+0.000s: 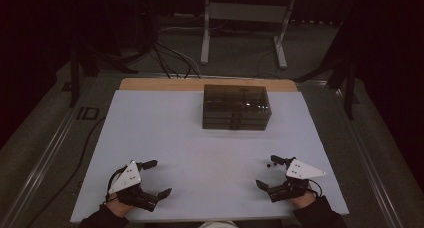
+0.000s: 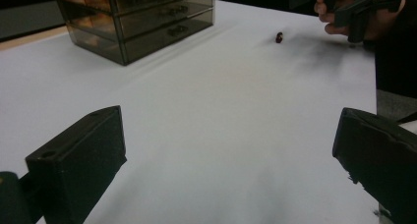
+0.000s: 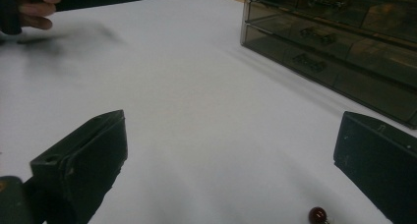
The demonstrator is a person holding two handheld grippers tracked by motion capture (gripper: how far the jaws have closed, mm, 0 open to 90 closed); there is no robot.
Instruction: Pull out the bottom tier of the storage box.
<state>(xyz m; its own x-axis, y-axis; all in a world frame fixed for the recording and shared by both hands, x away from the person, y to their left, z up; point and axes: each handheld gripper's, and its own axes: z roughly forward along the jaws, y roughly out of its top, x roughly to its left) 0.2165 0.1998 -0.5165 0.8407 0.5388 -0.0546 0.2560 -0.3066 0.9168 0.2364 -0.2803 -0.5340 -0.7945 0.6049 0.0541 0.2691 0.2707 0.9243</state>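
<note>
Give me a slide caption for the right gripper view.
Open right gripper over a small red bead, smoky drawer box beyond.

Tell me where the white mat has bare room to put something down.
Most of the white mat is bare: the stretch between the drawer box and the two open grippers, left gripper and right gripper, and both sides of the box. Avoid the small dark red bead beside the right gripper.

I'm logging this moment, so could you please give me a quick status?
Left tongs and right tongs open, empty. Small dark red bead on the white table by the right tongs. Smoky drawer cabinet shut, nothing between.
</note>
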